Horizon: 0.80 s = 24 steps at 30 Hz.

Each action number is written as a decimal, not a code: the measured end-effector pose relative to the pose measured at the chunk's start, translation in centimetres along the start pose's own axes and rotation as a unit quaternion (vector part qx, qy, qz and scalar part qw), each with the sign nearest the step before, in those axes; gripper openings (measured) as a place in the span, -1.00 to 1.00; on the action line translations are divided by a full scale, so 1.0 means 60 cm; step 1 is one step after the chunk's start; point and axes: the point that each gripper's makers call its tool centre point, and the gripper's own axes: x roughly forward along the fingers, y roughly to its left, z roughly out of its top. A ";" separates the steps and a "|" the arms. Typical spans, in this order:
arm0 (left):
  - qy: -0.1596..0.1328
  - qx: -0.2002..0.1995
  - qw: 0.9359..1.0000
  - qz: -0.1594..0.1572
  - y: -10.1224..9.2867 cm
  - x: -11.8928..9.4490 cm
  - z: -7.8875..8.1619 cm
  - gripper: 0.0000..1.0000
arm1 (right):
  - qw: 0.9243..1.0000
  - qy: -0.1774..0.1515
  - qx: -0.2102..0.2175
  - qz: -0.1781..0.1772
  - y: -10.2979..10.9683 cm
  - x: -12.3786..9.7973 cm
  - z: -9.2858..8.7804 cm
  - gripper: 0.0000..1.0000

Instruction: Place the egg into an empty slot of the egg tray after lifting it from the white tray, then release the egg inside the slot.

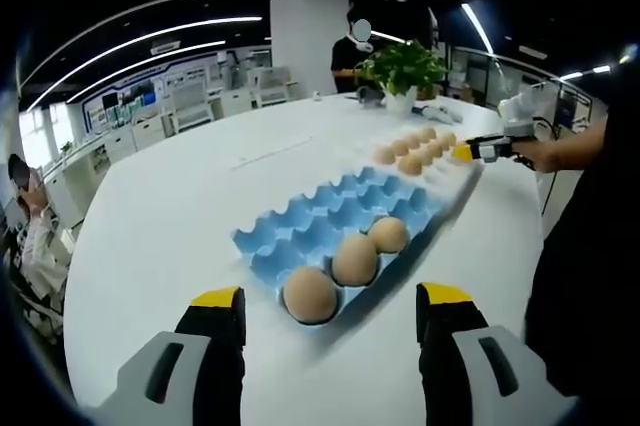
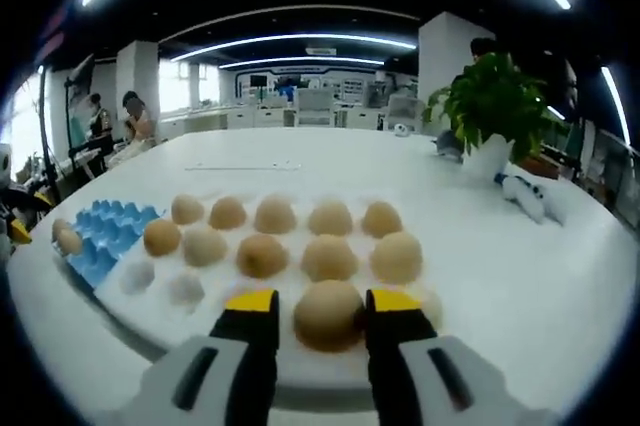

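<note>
Three eggs (image 1: 352,259) sit in the blue egg tray (image 1: 310,214), all along its near edge. The white tray (image 2: 210,346) holds eleven eggs (image 2: 262,255): five in the far row, five in the middle, one at the near edge. One potted plant (image 2: 492,106) stands on the table (image 2: 560,286).

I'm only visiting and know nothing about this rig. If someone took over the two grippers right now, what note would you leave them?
Left gripper: open, holding nothing, in front of the blue egg tray.
Right gripper: jaws either side of the nearest egg in the white tray; grip not certain, egg not lifted.
Done: three eggs sit in the blue tray's near row.
Left: lift this egg, carry it to an empty slot, release.
</note>
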 end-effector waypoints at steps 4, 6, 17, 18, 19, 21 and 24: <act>-0.011 -0.010 1.000 0.000 -0.002 0.001 0.010 0.45 | 1.000 -0.009 0.010 -0.015 -0.006 -0.011 0.013 -0.38; -0.013 -0.013 1.000 0.001 -0.002 0.002 0.012 0.45 | 0.999 0.021 0.040 0.004 0.001 -0.008 -0.008 -0.35; -0.019 -0.014 1.000 0.003 -0.004 0.009 0.023 0.51 | 1.000 0.005 -0.022 0.018 0.009 0.002 -0.007 -0.31; -0.021 -0.016 1.000 0.002 -0.006 0.010 0.024 0.51 | 1.000 0.005 -0.026 0.017 0.010 0.000 -0.006 -0.32; -0.021 -0.015 1.000 0.003 -0.006 0.010 0.024 0.51 | 1.000 0.004 -0.024 0.017 0.009 0.000 -0.005 -0.34; -0.026 -0.020 0.999 0.005 -0.007 0.011 0.027 0.53 | 1.000 0.003 -0.019 0.016 0.008 -0.002 -0.004 -0.40; -0.028 -0.024 0.999 0.006 -0.009 0.012 0.029 0.53 | 0.999 -0.019 -0.001 0.034 0.019 -0.007 0.012 -0.50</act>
